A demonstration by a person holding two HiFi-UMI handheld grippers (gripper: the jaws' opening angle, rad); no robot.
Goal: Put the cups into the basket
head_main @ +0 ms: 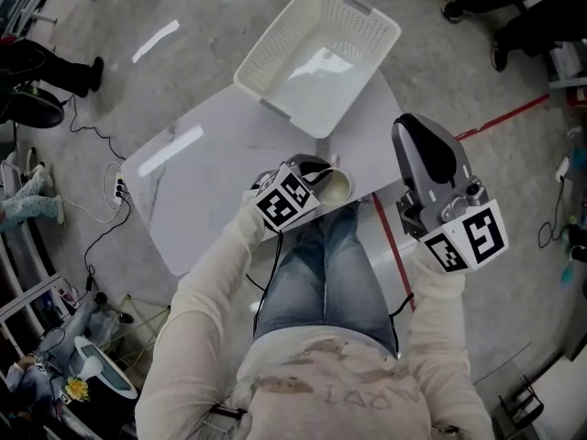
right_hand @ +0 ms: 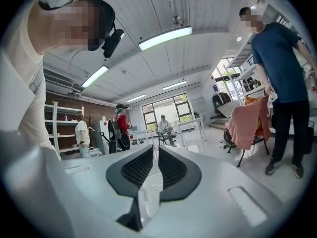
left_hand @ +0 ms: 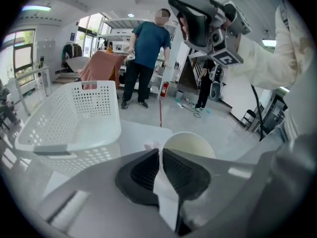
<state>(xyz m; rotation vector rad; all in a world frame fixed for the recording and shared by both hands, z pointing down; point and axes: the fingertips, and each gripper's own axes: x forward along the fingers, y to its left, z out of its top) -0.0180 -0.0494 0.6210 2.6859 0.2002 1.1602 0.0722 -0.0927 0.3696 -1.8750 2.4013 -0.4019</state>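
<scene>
Cream round cup (left_hand: 193, 144), rim pinched in left hand-held gripper (left_hand: 159, 155).

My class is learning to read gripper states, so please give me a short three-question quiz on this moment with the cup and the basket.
1. True or false: the basket already holds a cup.
2. Multiple choice: the left gripper is (A) open and empty, (B) shut on the rim of the cup, (C) down inside the basket.
3. Short answer: what is between the jaws of the right gripper?

Key:
1. False. The basket is empty.
2. B.
3. Nothing. The right gripper is raised, with its jaws all but together.
</scene>
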